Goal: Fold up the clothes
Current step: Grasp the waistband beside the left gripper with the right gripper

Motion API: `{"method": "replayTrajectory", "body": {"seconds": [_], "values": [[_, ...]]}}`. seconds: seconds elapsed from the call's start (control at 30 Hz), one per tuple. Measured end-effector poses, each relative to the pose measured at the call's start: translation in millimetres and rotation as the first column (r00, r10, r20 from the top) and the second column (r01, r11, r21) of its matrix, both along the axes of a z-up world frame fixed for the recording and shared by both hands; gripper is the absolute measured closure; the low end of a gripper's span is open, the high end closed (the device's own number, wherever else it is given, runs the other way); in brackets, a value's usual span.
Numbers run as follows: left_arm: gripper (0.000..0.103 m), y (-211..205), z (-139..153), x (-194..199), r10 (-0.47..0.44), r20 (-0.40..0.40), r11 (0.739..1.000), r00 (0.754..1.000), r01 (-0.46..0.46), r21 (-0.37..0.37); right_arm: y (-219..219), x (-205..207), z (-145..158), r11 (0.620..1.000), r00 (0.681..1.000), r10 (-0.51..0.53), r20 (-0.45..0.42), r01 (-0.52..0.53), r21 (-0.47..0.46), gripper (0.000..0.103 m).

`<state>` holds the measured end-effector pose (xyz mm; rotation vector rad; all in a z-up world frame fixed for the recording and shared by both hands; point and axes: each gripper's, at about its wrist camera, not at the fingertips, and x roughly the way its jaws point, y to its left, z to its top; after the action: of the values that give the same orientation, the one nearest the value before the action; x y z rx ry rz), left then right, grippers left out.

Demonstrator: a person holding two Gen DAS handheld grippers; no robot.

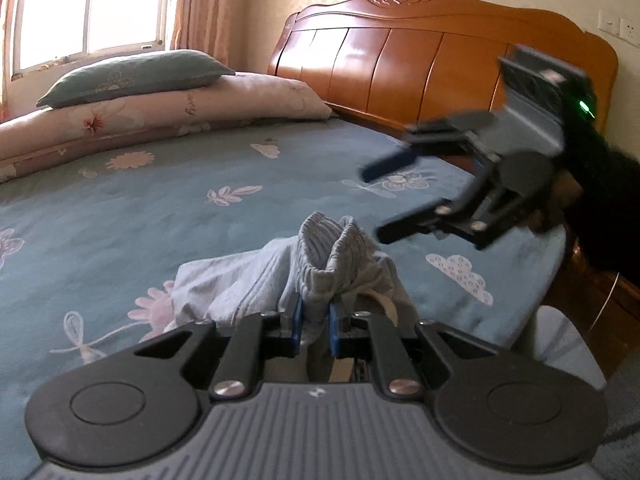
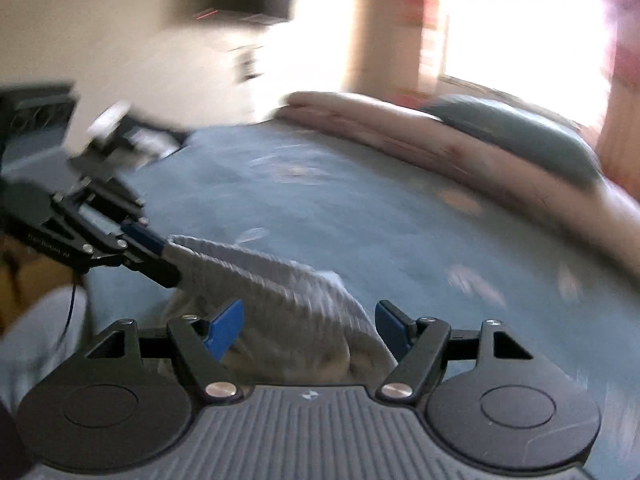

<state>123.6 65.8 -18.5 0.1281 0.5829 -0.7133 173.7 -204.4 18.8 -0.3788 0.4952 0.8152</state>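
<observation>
A light grey-blue garment [image 1: 256, 280] with a ribbed waistband lies bunched on the blue floral bed sheet [image 1: 120, 220]. My left gripper [image 1: 314, 326] is shut on the ribbed waistband and lifts it a little. It also shows in the right wrist view [image 2: 160, 252], pinching the garment [image 2: 272, 292]. My right gripper [image 2: 310, 326] is open just above the garment, jaws wide on either side of it. In the left wrist view the right gripper [image 1: 372, 204] hovers open above and to the right of the garment. The right wrist view is blurred.
A wooden headboard [image 1: 420, 52] stands behind the bed. A pink bolster [image 1: 160, 112] with a grey-green pillow [image 1: 132, 76] on it lies under the window. The bed's right edge [image 1: 556, 264] drops to the floor near my right hand.
</observation>
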Motion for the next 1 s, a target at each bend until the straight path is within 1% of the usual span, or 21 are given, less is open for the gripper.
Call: {"method": "replayTrajectory", "body": {"seconds": [0.07,0.17,0.23,0.3,0.37,0.43,0.47,0.63,0.73,0.8,0.83,0.87,0.9,0.97,1.0], "values": [[0.092,5.4,0.8,-6.6,-0.001,0.0,1.0,1.0,0.001,0.008,21.1,9.5,7.2,0.991,0.994,0.11,0.005,-0.11,-0.076,0.026],[0.092,11.9,0.2,-15.6,-0.009,-0.001,1.0,1.0,0.009,0.03,52.7,17.5,10.5,0.949,0.965,0.261,-0.034,-0.263,-0.172,0.026],[0.092,14.5,-1.0,-18.9,-0.017,0.005,0.999,1.0,0.016,0.05,70.2,12.5,9.9,0.912,0.938,0.339,-0.074,-0.347,-0.219,0.025],[0.092,18.0,-1.7,-21.1,-0.022,0.012,0.998,1.0,0.021,0.061,87.7,7.4,9.3,0.865,0.903,0.412,-0.119,-0.429,-0.261,0.025],[0.092,20.5,-2.2,-22.3,-0.031,0.014,0.997,0.999,0.03,0.074,98.8,1.7,4.8,0.822,0.874,0.453,-0.174,-0.485,-0.298,0.024],[0.092,21.9,-4.6,-22.3,-0.034,0.025,0.995,0.999,0.031,0.094,102.9,-2.7,1.3,0.789,0.86,0.475,-0.187,-0.51,-0.341,0.024],[0.092,22.6,-5.9,-22.3,-0.036,0.031,0.994,0.999,0.032,0.104,102.0,-7.7,2.7,0.781,0.855,0.482,-0.193,-0.519,-0.348,0.024],[0.091,24.8,-8.0,-14.6,-0.024,0.035,0.995,0.999,0.021,0.102,93.4,-30.0,17.0,0.77,0.833,0.509,-0.215,-0.553,-0.318,0.024],[0.091,22.8,-7.5,-14.5,-0.033,0.053,0.993,0.998,0.027,0.119,97.4,-38.6,8.5,0.751,0.829,0.517,-0.213,-0.559,-0.352,0.024],[0.091,21.1,-7.8,-18.5,-0.053,0.07,0.99,0.996,0.044,0.135,105.7,-37.0,1.2,0.749,0.844,0.502,-0.19,-0.534,-0.393,0.028],[0.091,19.9,-8.0,-21.0,-0.064,0.085,0.988,0.994,0.051,0.149,109.9,-35.2,-1.7,0.752,0.853,0.489,-0.183,-0.519,-0.407,0.033],[0.091,18.9,-9.0,-22.4,-0.065,0.094,0.985,0.993,0.049,0.164,113.7,-34.0,-5.8,0.76,0.862,0.473,-0.181,-0.503,-0.412,0.043],[0.09,17.9,-10.1,-23.7,-0.067,0.103,0.983,0.992,0.048,0.179,115.7,-33.7,-8.9,0.764,0.87,0.459,-0.182,-0.491,-0.418,0.048],[0.087,16.6,-12.5,-26.1,-0.069,0.122,0.977,0.99,0.043,0.207,116.7,-37.5,-12.1,0.766,0.878,0.45,-0.163,-0.474,-0.435,0.072],[0.083,16.9,-13.6,-27.3,-0.074,0.132,0.975,0.988,0.044,0.216,114.9,-39.0,-11.8,0.77,0.882,0.444,-0.16,-0.467,-0.435,0.077]]}}
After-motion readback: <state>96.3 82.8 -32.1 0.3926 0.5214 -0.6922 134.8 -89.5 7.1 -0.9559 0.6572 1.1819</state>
